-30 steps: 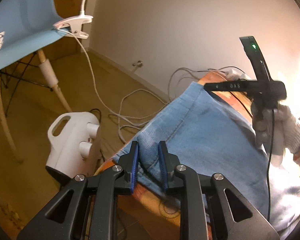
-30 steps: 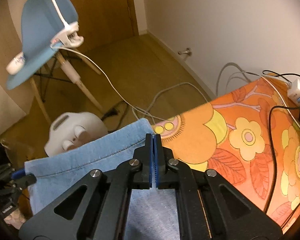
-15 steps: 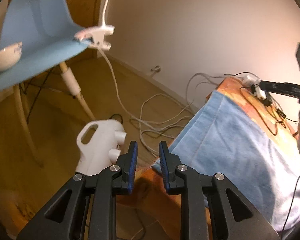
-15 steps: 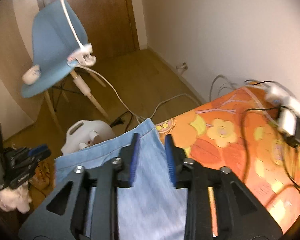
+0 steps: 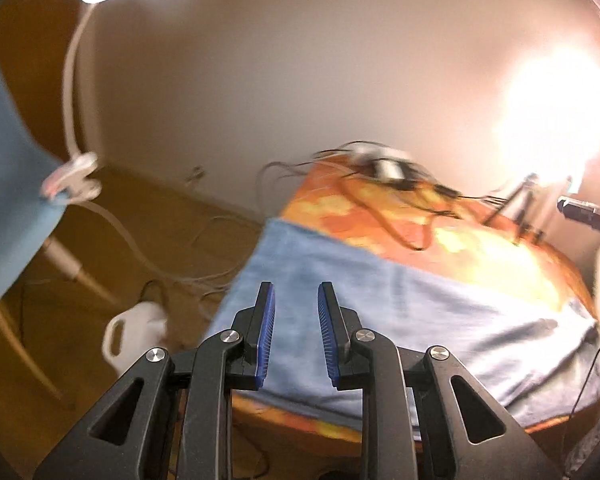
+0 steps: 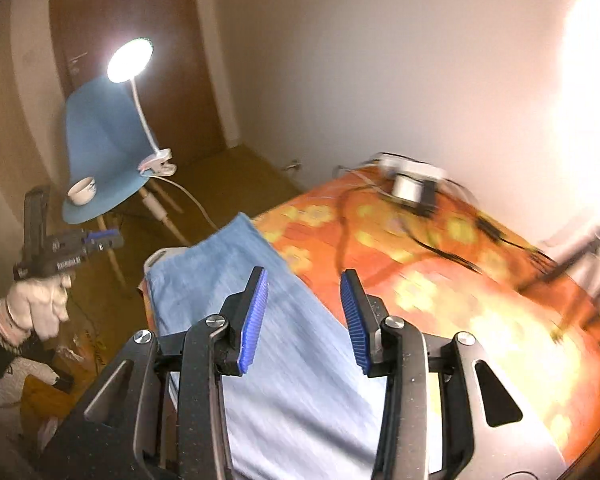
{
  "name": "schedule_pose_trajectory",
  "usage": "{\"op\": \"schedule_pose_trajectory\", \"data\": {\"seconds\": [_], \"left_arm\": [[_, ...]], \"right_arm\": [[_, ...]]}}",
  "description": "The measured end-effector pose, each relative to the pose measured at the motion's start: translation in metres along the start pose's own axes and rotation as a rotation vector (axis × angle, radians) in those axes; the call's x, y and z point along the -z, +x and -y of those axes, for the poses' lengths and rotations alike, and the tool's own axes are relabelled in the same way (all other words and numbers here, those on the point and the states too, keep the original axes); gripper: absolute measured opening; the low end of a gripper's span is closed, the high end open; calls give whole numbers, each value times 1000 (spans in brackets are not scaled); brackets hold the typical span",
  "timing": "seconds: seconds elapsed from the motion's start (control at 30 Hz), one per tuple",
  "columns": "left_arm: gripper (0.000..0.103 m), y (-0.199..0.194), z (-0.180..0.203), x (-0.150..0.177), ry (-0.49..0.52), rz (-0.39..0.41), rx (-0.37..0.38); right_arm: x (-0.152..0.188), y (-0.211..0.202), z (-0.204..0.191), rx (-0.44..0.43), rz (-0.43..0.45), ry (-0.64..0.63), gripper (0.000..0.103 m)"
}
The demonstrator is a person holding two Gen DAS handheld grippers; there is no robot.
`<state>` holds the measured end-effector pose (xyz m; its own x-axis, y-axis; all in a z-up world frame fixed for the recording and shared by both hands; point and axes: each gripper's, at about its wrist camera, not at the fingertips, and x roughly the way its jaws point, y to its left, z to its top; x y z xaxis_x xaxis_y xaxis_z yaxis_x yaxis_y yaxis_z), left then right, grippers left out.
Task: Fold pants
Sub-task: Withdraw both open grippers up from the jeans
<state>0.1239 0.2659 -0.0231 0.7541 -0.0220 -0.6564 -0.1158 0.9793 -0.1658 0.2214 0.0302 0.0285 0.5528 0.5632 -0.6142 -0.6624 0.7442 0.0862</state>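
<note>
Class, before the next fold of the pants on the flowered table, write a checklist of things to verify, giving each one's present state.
1. Left gripper open and holding nothing: ok.
2. Right gripper open and holding nothing: ok.
3. Pants lie flat on the table: ok.
4. Cables lie clear of the pants: ok.
5. Pants' far end fully on the table: not ok, it hangs past the edge.
6. Fold edges line up: cannot tell, the pictures are blurred.
</note>
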Motion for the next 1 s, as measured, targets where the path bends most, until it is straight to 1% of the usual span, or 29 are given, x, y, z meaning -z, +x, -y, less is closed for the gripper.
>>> {"op": "schedule_pose_trajectory", "data": {"seconds": [0.07, 0.17, 0.27, 0.37, 0.47, 0.53, 0.6, 0.63, 0.67, 0.73, 0.8, 0.9, 1.0], "left_arm": [[21, -5, 19, -10, 37, -2, 41], [21, -9, 47, -21, 106, -8, 78], [21, -11, 77, -32, 171, -9, 99], [21, -15, 106, -44, 224, 0, 118], [21, -19, 137, -51, 275, -4, 158], [21, -19, 164, -52, 323, -20, 190], [21, -16, 190, -48, 359, -37, 238], [24, -14, 203, -44, 372, -47, 266], [24, -11, 216, -40, 384, -54, 290], [24, -1, 242, -30, 412, -80, 344], [24, 10, 266, -19, 452, -111, 375], [24, 24, 304, -3, 513, -160, 418], [24, 40, 347, 11, 559, -216, 474]], "right_arm": [[11, -26, 11, 37, 11, 15, 40], [37, -69, 32, 93, 24, 66, 40], [62, -102, 48, 145, 39, 101, 40], [92, -133, 68, 189, 38, 164, 40], [122, -166, 89, 253, 37, 211, 40], [140, -186, 105, 296, 35, 251, 40], [159, -210, 126, 336, 37, 307, 40], [167, -219, 135, 355, 38, 330, 41], [177, -233, 149, 383, 36, 359, 46], [193, -252, 170, 439, 28, 385, 52], [205, -266, 188, 482, 16, 415, 52], [227, -283, 219, 502, -11, 479, 53], [250, -294, 250, 539, -27, 537, 56]]}}
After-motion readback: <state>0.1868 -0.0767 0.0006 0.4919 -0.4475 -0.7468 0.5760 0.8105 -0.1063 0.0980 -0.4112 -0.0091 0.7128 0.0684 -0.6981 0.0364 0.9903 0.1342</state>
